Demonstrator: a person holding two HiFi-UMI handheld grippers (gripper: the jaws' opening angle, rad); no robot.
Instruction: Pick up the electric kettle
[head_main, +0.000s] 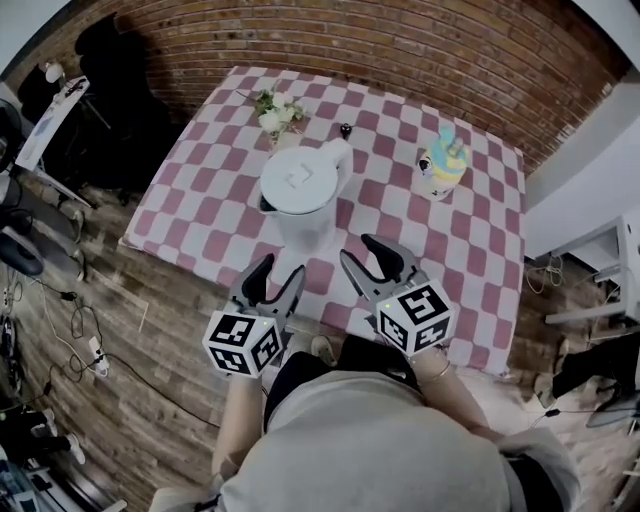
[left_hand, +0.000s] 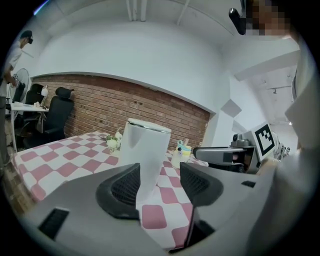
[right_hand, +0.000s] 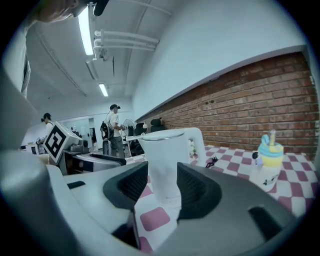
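The white electric kettle (head_main: 300, 195) stands upright on the pink-and-white checked tablecloth (head_main: 200, 215), its lid on and its handle toward the far side. My left gripper (head_main: 275, 277) hovers just short of the kettle's base at the table's near edge, open with nothing between its pads. My right gripper (head_main: 368, 256) sits to the kettle's near right, also open and empty. In the left gripper view the kettle (left_hand: 145, 152) rises ahead, beyond my open left gripper (left_hand: 159, 182). In the right gripper view the kettle (right_hand: 167, 160) stands ahead, beyond my open right gripper (right_hand: 162, 187).
A small vase of flowers (head_main: 275, 112) stands behind the kettle, a little dark object (head_main: 345, 130) beside it. A yellow and blue child's cup (head_main: 445, 160) is at the far right. A brick wall (head_main: 400, 50) backs the table. Office chairs (head_main: 110, 70) stand to the left.
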